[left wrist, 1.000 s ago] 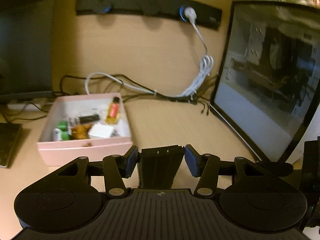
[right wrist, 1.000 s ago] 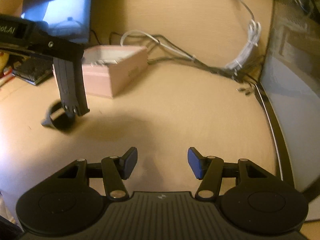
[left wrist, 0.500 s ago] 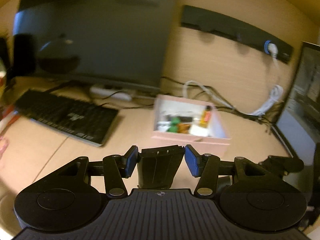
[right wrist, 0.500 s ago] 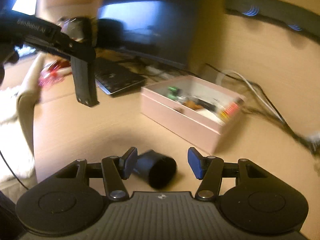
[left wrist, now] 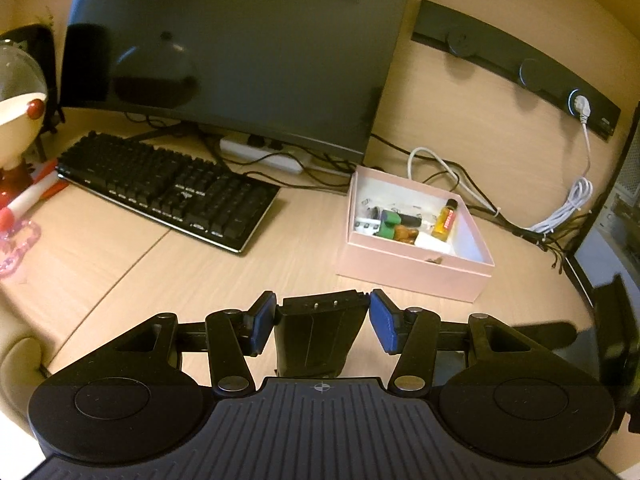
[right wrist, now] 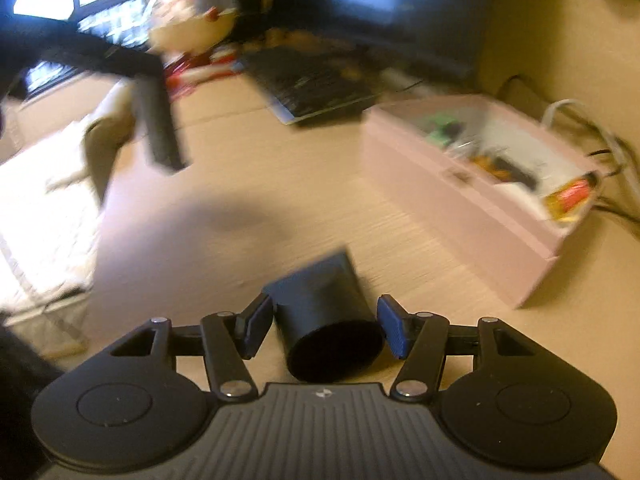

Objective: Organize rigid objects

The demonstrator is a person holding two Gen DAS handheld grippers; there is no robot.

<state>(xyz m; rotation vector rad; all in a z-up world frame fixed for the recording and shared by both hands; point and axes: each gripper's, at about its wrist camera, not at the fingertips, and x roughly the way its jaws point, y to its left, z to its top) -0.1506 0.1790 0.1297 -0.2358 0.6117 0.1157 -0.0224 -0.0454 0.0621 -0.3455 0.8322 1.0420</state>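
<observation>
One pink box [left wrist: 412,270], one keyboard [left wrist: 168,188] — two monitors [left wrist: 240,48].

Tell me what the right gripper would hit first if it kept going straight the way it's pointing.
The black cup lying on its side on the desk. It already sits between the open fingers of the right gripper, its mouth toward the camera. Depth is blurred, so contact is uncertain.

Right-wrist view motion-blurred; pink box [right wrist: 460,200] contents smeared, unidentifiable.
</observation>
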